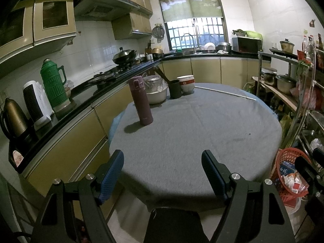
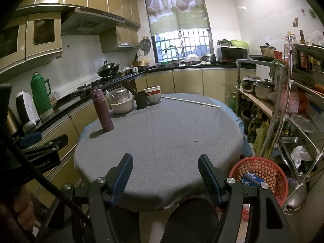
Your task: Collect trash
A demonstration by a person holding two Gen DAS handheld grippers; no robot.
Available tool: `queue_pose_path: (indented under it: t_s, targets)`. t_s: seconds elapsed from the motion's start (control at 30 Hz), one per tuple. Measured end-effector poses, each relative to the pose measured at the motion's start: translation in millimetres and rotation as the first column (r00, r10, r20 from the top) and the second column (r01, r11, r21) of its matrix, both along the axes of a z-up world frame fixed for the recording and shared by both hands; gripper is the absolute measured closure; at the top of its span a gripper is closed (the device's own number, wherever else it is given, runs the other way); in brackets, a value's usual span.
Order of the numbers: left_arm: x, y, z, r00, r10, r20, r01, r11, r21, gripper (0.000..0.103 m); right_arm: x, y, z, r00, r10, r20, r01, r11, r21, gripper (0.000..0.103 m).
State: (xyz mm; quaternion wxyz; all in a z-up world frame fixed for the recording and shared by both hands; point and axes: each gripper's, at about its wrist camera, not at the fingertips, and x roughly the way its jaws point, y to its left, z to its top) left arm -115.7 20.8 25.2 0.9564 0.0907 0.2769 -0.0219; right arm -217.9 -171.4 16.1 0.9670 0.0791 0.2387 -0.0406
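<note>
My left gripper [image 1: 162,158] hangs open over the near edge of the round table with a grey cloth [image 1: 198,133], nothing between its blue pads. My right gripper [image 2: 165,163] is open too, just above the same near edge. A red mesh basket [image 2: 261,177] stands on the floor at the table's right, holding a blue box [image 2: 252,179] and, in the left wrist view, paper scraps [image 1: 291,183]. The basket [image 1: 289,174] sits to the right of the left gripper. The left gripper's body [image 2: 40,149] shows at the left edge of the right wrist view.
At the table's far side stand a purple flask [image 1: 140,101], a covered pot [image 1: 155,92], a dark cup of chopsticks [image 1: 175,89], stacked bowls [image 1: 187,84] and a thin white stick [image 1: 226,94]. Kitchen counter [image 1: 81,101] on the left, cluttered metal shelves [image 2: 293,105] on the right. A dark stool [image 2: 192,218] sits below.
</note>
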Motion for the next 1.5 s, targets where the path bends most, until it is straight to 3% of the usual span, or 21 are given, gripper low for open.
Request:
queue_pose_path:
  t_s: [1.5]
  targets:
    - [1.6, -5.1, -9.3, 1.000, -0.018, -0.003, 0.018, 1.000, 0.014, 0.024, -0.5, -3.6, -4.6, 1.000, -0.006, 0.004, 0.006, 1.000, -0.003, 0.032]
